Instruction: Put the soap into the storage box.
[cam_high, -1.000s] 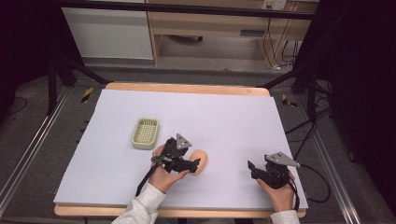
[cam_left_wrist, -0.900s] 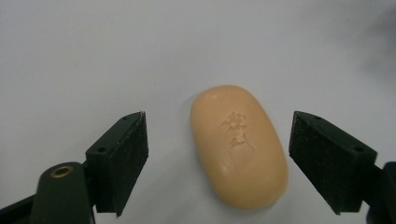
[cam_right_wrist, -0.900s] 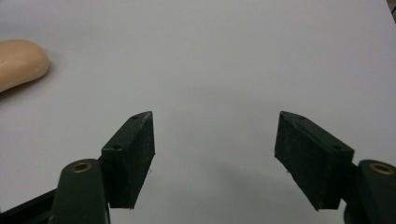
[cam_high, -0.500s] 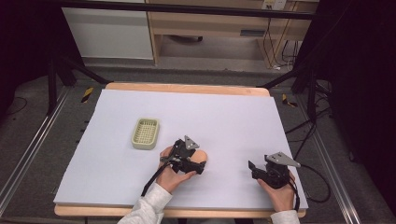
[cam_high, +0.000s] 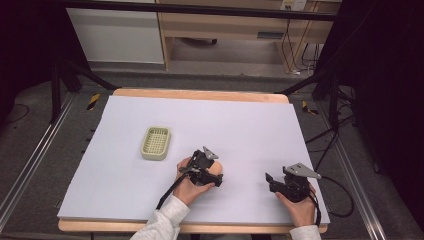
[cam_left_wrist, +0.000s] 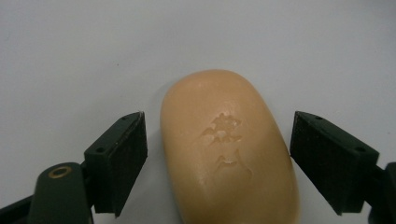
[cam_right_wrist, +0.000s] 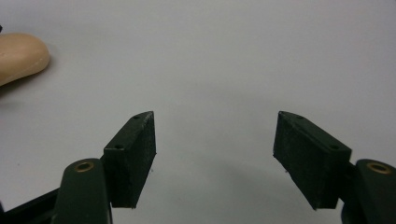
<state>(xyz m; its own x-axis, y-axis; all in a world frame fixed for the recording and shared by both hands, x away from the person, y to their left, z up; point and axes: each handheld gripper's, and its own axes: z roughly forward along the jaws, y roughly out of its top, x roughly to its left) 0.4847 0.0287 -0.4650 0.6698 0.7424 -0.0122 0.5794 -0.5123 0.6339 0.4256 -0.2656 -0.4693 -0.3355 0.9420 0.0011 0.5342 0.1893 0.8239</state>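
Looking down from the high view: left tool (cam_high: 212, 172) sits over the soap bar (cam_high: 216, 167) on the counter (cam_high: 250, 125), right of the basket (cam_high: 156, 142); right tool (cam_high: 272, 181) idle. Left gripper view: jaws apart, straddling the soap (smooth, likely slippery) — clamp its long flanks mid-length. Right gripper view: jaws apart, nothing between.

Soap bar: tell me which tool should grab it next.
Left. The left tool already straddles the soap bar, jaws open on both sides. The right tool sits open over bare table, soap well off.
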